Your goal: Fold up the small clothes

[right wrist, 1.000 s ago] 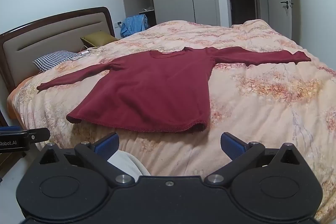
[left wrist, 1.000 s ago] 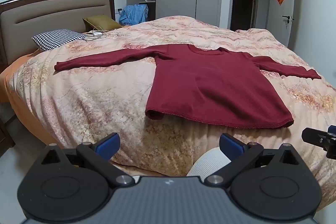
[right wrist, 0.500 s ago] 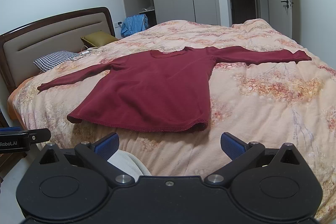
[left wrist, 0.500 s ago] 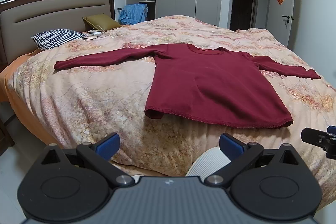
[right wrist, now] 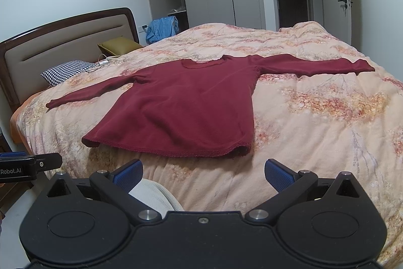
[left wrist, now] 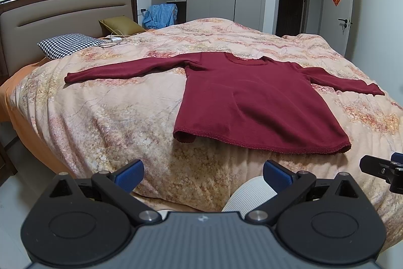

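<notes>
Sweater [left wrist: 254, 102] lies flat, sleeves spread, ready for folding; my left gripper [left wrist: 202, 174] and right gripper [right wrist: 202, 173] hover spread, empty.

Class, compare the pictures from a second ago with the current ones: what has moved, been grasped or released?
Nothing visibly changed. The dark red sweater lies spread flat on the bed, sleeves out, as before. The left tool and right tool remain open and empty, short of the hem.
</notes>
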The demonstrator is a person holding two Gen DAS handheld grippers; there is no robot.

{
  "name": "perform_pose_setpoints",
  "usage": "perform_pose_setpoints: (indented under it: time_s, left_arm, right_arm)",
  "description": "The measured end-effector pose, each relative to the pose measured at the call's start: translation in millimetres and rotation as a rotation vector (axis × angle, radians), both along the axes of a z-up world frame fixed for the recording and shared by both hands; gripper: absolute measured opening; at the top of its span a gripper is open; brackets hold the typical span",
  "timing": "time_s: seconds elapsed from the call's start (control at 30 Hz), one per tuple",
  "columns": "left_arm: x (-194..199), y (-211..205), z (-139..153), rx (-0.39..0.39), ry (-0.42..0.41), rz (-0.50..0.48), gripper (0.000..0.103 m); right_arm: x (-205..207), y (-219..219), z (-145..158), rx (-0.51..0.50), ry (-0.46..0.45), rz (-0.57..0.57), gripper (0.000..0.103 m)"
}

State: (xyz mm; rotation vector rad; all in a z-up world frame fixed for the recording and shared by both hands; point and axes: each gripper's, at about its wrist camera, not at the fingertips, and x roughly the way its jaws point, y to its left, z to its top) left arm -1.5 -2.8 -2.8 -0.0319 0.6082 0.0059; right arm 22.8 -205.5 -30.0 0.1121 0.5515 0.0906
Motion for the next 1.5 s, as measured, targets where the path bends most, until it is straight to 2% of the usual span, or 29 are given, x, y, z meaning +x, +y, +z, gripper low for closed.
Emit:
perform_pose_setpoints:
  time_s: [1.5]
  left_arm:
    - [11.3, -3.0, -9.1, 0.013, 0.049, -0.013, 0.103]
  right_arm:
    - [8.2, -6.0, -12.0, 0.048, 0.056, -0.010, 0.103]
